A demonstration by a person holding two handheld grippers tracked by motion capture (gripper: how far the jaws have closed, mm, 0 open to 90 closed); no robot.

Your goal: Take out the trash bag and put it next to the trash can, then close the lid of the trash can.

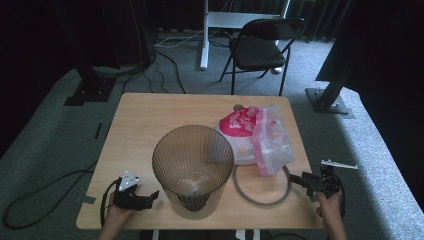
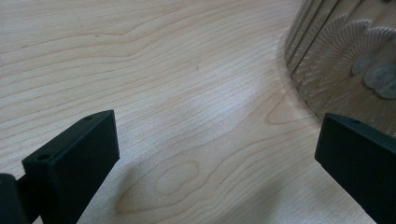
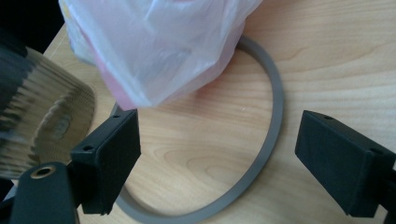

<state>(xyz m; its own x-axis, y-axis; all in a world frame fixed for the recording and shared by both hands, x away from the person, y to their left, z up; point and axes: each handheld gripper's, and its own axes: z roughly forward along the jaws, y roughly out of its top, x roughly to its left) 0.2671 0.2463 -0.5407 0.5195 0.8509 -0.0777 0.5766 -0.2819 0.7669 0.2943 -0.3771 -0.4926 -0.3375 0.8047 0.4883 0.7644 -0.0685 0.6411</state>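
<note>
Thin grey plastic ring [image 3: 273, 140] lies flat on the pale wooden tabletop [image 1: 145, 130], just right of the ribbed translucent bin [image 1: 193, 170], far edge under a pink-white plastic bag [image 1: 270, 140]; probably light, stiff-ish; I'd pinch its near rim; right tongs [image 3: 217, 163] gaping over it; left tongs [image 2: 217, 154] released too.

Ribbed smoky-brown bin [image 1: 193, 170], grey ring [image 1: 261, 201], pink-and-clear bag [image 1: 270, 142]
</note>
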